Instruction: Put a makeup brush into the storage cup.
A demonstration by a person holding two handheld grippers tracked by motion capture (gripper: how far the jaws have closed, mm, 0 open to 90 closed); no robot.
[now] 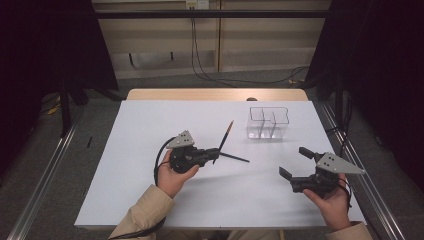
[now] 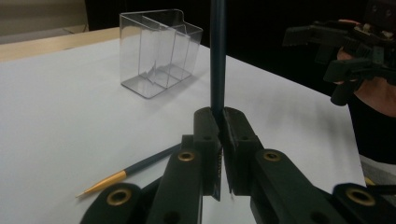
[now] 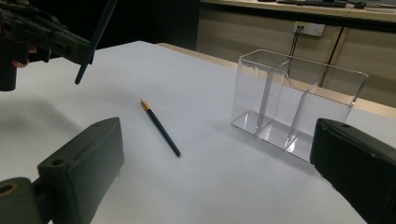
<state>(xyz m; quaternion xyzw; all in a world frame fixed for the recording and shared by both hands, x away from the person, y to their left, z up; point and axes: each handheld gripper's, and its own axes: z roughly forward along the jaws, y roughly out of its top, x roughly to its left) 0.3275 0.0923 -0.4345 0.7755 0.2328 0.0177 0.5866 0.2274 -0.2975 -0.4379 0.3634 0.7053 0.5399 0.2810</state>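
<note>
Your left gripper (image 1: pixel 212 156), just left of centre in the high view, has its fingers (image 2: pixel 208 135) clenched on a dark pencil (image 2: pixel 217 56) that slants up out of them. A second pencil (image 3: pixel 161 127) lies flat on the white tabletop (image 1: pixel 150 130) beside it. Your right gripper (image 1: pixel 296 162), at lower right, holds its fingers (image 3: pixel 84 168) released below the clear organizer (image 1: pixel 269 124).

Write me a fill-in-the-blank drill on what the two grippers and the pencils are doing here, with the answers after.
1. The left gripper is shut on a dark ____.
2. A second pencil lies on the white ____.
3. The jaws of the right gripper stand ____, with nothing between them.
4. The clear organizer has ____ compartments, all empty.

Missing words: pencil; table; open; three
</note>
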